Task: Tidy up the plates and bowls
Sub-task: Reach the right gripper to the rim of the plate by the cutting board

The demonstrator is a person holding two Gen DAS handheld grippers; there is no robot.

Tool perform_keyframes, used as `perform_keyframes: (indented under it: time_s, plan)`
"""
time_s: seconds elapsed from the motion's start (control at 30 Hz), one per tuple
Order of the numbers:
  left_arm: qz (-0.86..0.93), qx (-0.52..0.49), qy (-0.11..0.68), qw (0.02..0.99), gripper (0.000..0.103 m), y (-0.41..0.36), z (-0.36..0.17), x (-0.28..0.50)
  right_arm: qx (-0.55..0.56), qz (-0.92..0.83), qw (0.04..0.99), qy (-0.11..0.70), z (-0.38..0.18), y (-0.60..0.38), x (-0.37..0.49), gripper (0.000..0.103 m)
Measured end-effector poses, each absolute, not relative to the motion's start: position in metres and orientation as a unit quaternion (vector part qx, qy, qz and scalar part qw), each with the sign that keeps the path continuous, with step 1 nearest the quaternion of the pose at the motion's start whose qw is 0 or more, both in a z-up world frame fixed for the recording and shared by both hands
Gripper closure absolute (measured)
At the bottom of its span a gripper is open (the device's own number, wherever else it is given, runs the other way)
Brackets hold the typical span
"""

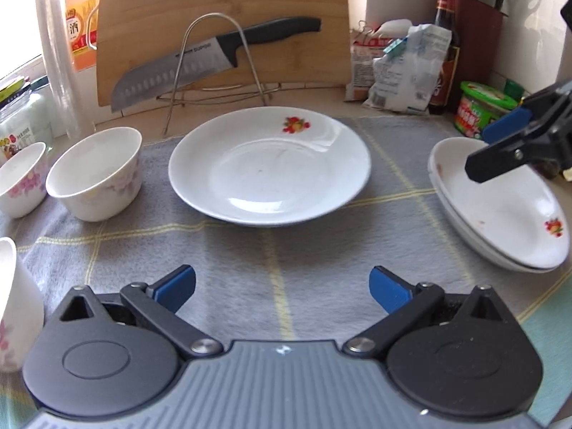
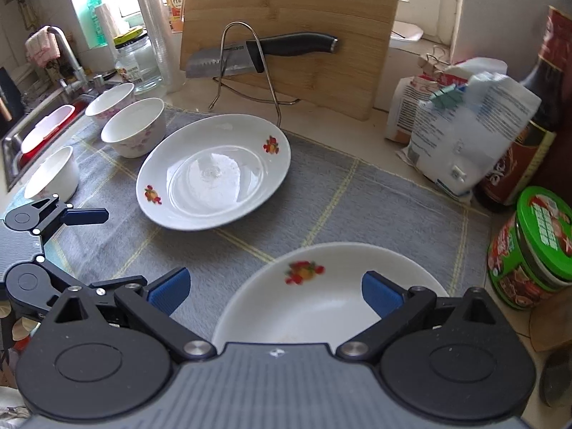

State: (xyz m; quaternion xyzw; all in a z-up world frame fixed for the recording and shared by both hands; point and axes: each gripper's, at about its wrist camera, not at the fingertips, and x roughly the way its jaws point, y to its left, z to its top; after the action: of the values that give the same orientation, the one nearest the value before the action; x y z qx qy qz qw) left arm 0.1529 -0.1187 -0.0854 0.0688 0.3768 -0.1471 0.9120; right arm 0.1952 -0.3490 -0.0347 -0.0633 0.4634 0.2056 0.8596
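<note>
A white plate with a fruit print point(image 1: 270, 166) point(image 2: 214, 171) lies alone on the grey checked mat point(image 1: 286, 246). To its right sits a stack of two or three such plates point(image 1: 500, 211) point(image 2: 321, 300). Three white floral bowls stand at the left: one point(image 1: 94, 173) point(image 2: 134, 130), one point(image 1: 21, 178) point(image 2: 111, 102), one point(image 1: 14, 304) point(image 2: 53, 173). My left gripper point(image 1: 282, 287) point(image 2: 89, 246) is open over the mat, short of the single plate. My right gripper point(image 2: 275, 291) point(image 1: 497, 146) is open, hovering over the near rim of the stack, touching nothing I can see.
A bamboo cutting board point(image 1: 221, 25) leans at the back with a large knife point(image 1: 214, 60) on a wire rack point(image 1: 214, 71). Bags point(image 1: 400, 68), a dark sauce bottle point(image 1: 445, 43), a green-lidded tub point(image 1: 482, 107) and a knife block crowd the right. A jar, plastic cups and a sink point(image 2: 32, 139) lie left.
</note>
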Motion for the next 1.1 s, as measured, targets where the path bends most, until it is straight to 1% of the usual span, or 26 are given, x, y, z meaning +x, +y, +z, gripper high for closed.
perform_keyframes:
  time_s: [0.3, 0.8, 1.1]
  plan:
    - [-0.194, 0.087, 0.377, 0.901, 0.001, -0.104, -0.107, 0.182, -0.062, 0.19, 0.853, 0.483, -0.04, -0.309, 0.217, 0.0]
    - [-0.224, 0.093, 0.354, 0.903, 0.0, -0.106, -0.113, 0.203, -0.087, 0.211, 0.834, 0.502, -0.058, -0.269, 0.274, 0.0]
    - [-0.218, 0.088, 0.35, 0.907, 0.0, -0.106, -0.113, 0.207, -0.077, 0.228, 0.818, 0.523, -0.077, -0.265, 0.317, 0.0]
